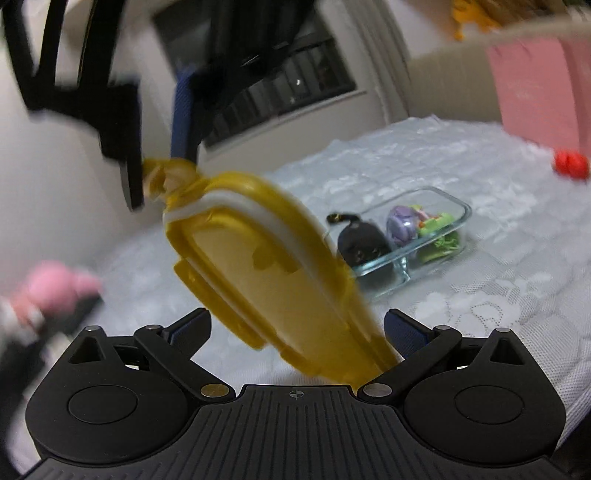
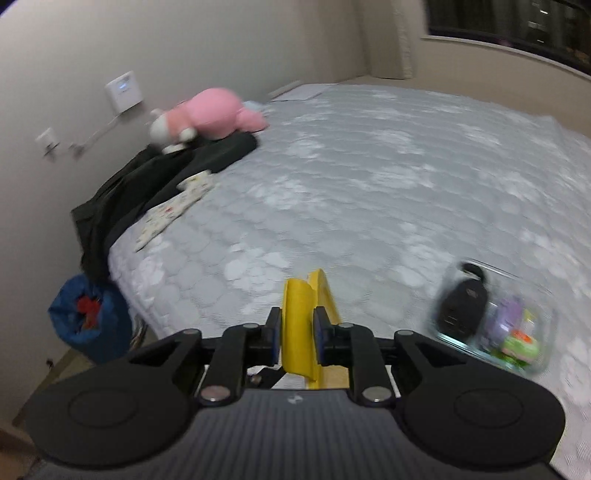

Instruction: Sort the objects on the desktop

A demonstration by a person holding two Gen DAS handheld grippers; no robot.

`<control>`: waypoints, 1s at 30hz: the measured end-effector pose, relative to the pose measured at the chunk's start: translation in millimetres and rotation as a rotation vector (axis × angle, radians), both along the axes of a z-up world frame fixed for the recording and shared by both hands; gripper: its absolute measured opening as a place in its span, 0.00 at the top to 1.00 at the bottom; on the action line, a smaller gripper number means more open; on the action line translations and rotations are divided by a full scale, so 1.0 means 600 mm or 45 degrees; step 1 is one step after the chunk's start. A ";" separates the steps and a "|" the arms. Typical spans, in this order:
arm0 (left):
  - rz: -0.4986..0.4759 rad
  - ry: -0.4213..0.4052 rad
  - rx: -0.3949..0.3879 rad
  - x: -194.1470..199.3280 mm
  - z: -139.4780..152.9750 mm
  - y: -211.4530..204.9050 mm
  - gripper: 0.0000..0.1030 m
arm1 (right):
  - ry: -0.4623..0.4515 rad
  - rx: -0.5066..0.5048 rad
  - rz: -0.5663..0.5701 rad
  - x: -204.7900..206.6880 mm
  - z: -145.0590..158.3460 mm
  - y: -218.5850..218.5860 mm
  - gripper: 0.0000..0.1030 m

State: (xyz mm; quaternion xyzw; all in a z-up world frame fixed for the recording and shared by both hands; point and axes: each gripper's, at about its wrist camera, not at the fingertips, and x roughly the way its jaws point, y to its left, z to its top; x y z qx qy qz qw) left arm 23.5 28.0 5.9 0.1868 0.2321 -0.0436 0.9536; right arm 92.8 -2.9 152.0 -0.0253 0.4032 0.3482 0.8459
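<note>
The right gripper (image 2: 297, 332) clamps a translucent yellow plastic lid (image 1: 266, 266) with a white seal, aloft over the quilted bed (image 2: 369, 177); the left gripper (image 1: 297, 328) gapes beside it; a glass container (image 1: 424, 236) holds small toys; no legible writing

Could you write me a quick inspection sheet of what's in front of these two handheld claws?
Surface: quilted white bedspread.
Job's things: yellow lid in the air; glass container on the bedspread, holding a black item and small colourful bits.
Clutter: pink plush toy, black clothing, red object, blue bag.
Grippers: right gripper pinches the lid's tab; left gripper open, lid between its fingers.
Cables: one along the wall.
Surroundings: window, pink cloth.
</note>
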 end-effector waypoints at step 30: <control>0.321 0.697 -1.676 0.068 -0.171 0.408 0.41 | 0.942 0.853 -0.484 0.034 -0.433 -0.094 0.62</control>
